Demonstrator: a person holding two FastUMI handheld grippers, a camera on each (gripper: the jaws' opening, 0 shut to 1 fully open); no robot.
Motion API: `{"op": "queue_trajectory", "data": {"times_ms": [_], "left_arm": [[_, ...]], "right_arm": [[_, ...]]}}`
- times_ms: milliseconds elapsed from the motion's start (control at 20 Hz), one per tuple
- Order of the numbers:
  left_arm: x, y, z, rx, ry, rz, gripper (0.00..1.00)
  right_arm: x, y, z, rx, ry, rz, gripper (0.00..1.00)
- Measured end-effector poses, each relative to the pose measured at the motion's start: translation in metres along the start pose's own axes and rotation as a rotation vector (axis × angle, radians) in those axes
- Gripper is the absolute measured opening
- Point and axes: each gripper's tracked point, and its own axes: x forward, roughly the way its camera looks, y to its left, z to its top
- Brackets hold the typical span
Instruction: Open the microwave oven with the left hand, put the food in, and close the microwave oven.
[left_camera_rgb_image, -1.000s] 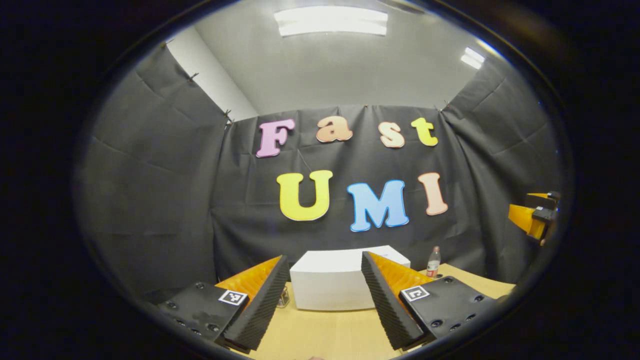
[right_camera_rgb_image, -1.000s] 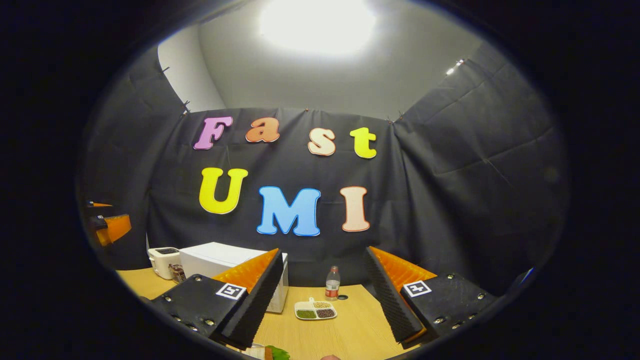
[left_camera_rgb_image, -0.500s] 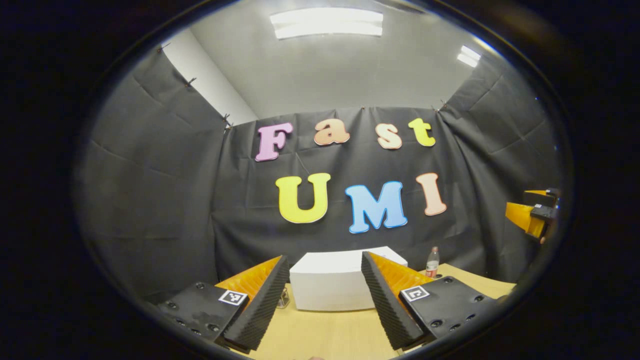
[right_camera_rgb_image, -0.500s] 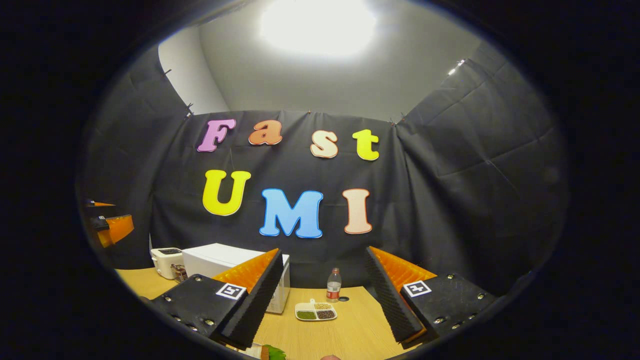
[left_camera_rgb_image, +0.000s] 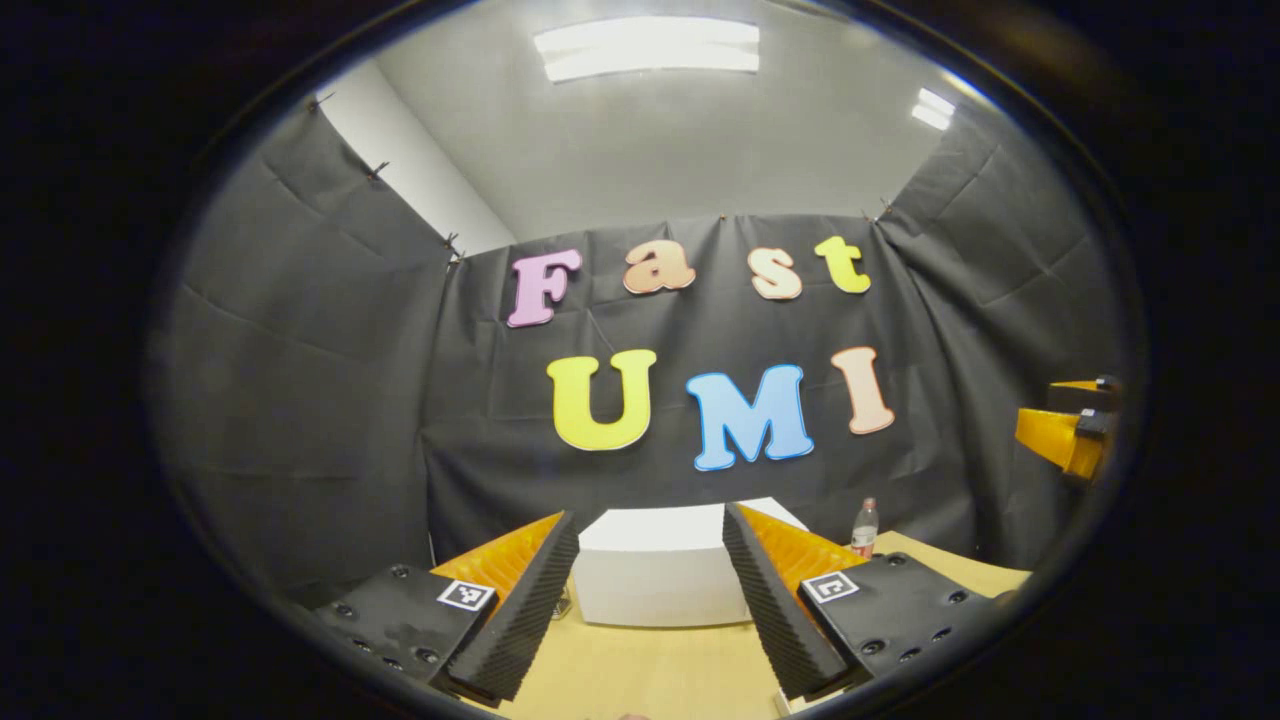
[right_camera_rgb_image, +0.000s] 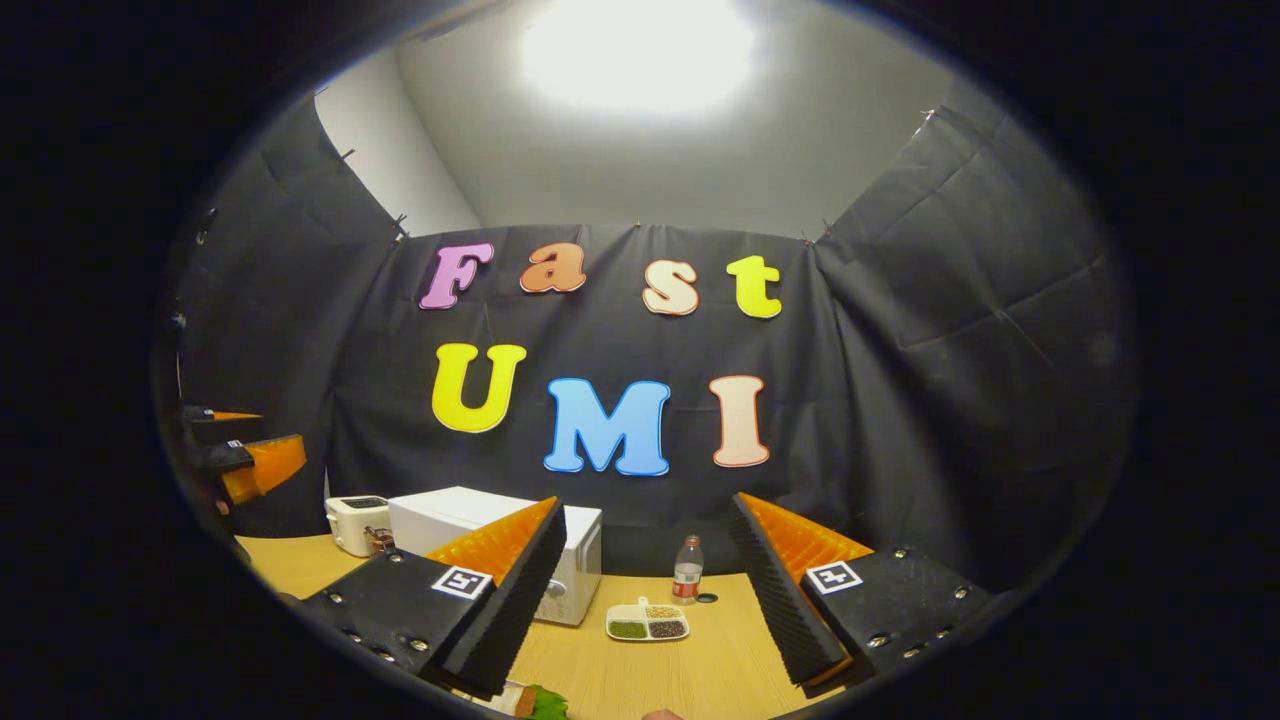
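Observation:
The white microwave stands shut at the back of the wooden table, straight ahead of my left gripper, which is held open and empty well short of it. My right gripper is also open and empty, with the microwave to its left. A piece of food with a green leaf peeks in at the bottom edge of the right gripper view, below the gripper. The right gripper shows raised at the far right of the left gripper view, and the left gripper at the far left of the right gripper view.
A white toaster sits left of the microwave. A small plastic bottle stands near the back wall, with a divided tray of grains in front of it. Black cloth walls close in the table on three sides.
The right gripper view has swung a little to the left, so the microwave and tray sit further right in it. The left gripper view has tipped slightly upward. Both grippers stayed open.

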Motion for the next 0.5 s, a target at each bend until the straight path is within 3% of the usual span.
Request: {"op": "queue_trajectory", "data": {"times_ms": [50, 250, 450, 500], "left_arm": [[0.006, -0.005, -0.003, 0.001, 0.003, -0.008, 0.96], [0.045, -0.021, -0.026, -0.013, 0.025, -0.050, 0.96], [0.093, -0.041, -0.055, -0.030, 0.040, -0.132, 0.96], [0.105, -0.047, -0.066, -0.033, 0.051, -0.154, 1.00]], "right_arm": [[0.001, -0.002, 0.000, -0.008, -0.001, -0.005, 0.98], [0.003, 0.002, -0.004, 0.006, 0.013, -0.021, 0.98], [0.010, 0.001, -0.003, -0.016, 0.016, -0.094, 0.98], [0.012, 0.001, 0.000, -0.021, 0.009, -0.114, 0.98]]}}
